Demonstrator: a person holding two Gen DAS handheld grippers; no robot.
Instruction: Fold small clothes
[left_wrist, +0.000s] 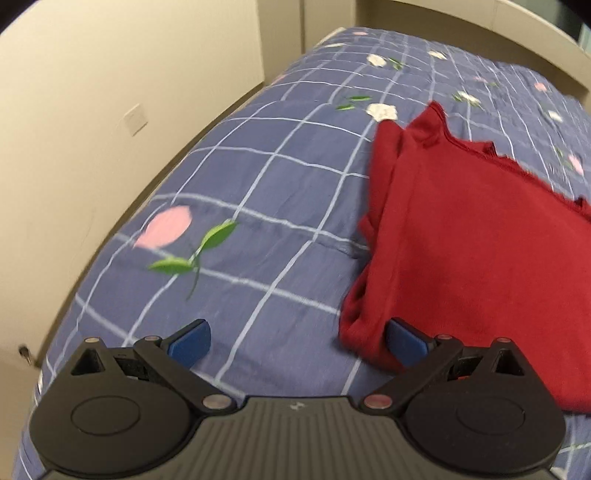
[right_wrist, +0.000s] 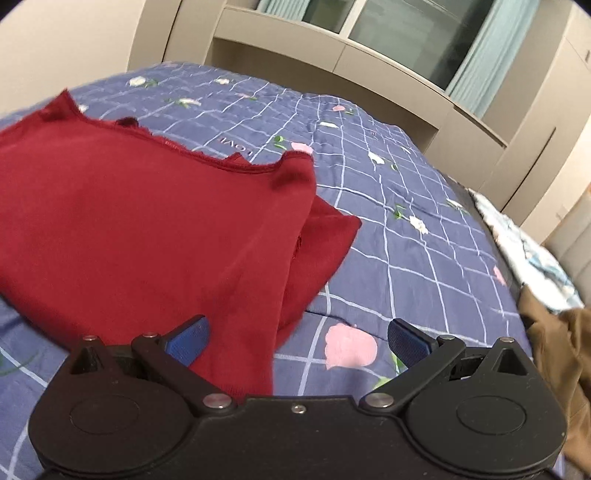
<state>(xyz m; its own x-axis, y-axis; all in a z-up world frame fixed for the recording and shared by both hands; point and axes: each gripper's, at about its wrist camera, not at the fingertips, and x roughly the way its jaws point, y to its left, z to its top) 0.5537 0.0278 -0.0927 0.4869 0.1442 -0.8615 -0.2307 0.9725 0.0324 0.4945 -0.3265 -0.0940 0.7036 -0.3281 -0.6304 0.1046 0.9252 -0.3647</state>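
A dark red garment (left_wrist: 472, 243) lies partly folded on a blue checked bedspread (left_wrist: 258, 206); it also shows in the right wrist view (right_wrist: 140, 221). My left gripper (left_wrist: 297, 341) is open and empty, just above the bedspread at the garment's near left edge, its right finger over the red cloth. My right gripper (right_wrist: 297, 341) is open and empty above the garment's near right corner, its left finger over the red cloth.
A beige wall (left_wrist: 92, 110) runs along the bed's left side. Beige cabinets and a window with teal curtains (right_wrist: 472, 66) stand behind the bed. A light patterned cloth (right_wrist: 532, 254) and a brown garment (right_wrist: 561, 354) lie at the bed's right edge.
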